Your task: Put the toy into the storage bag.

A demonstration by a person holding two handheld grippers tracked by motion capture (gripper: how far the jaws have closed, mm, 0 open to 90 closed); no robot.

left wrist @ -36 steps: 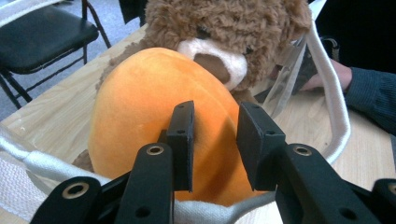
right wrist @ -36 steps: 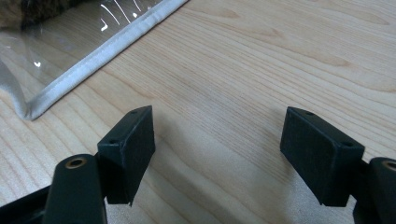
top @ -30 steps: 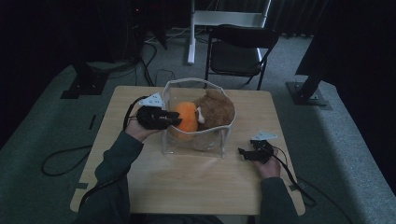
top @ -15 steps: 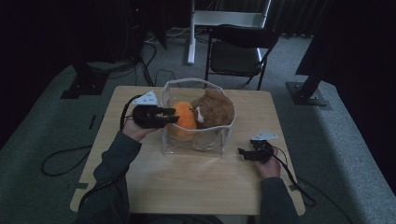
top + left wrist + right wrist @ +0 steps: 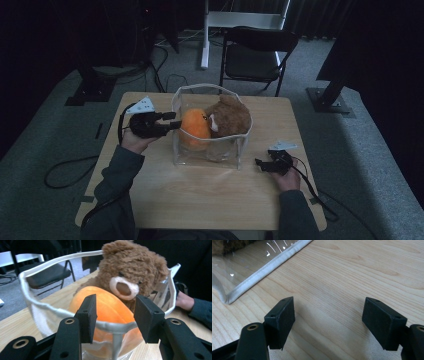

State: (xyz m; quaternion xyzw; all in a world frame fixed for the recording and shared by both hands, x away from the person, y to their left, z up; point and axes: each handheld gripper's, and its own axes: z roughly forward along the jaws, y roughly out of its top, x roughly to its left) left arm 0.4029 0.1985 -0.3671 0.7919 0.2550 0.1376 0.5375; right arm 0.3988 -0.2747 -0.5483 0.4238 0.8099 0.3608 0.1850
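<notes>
A clear plastic bag [image 5: 206,152] with a white rim [image 5: 50,310] stands open in the middle of the wooden table. Inside it an orange plush toy [image 5: 195,126] [image 5: 110,308] leans against a brown teddy bear [image 5: 231,117] [image 5: 130,272]. My left gripper [image 5: 173,121] [image 5: 115,315] hovers at the bag's left side, tips at the rim. Its jaws have just been opening, and they press on nothing. My right gripper [image 5: 259,164] [image 5: 328,320] rests open on the table to the right of the bag, near its bottom seam [image 5: 265,268], with only bare wood between its jaws.
The table [image 5: 200,205] has free wood in front of the bag and at both sides. A black chair [image 5: 255,50] stands behind the far edge. Cables [image 5: 65,170] trail over the floor on the left, and stand bases [image 5: 330,102] sit on either side.
My left gripper has let go of the orange toy, drawn back leftward out of the bag and spread its jaws. The right hand has stayed where it was.
</notes>
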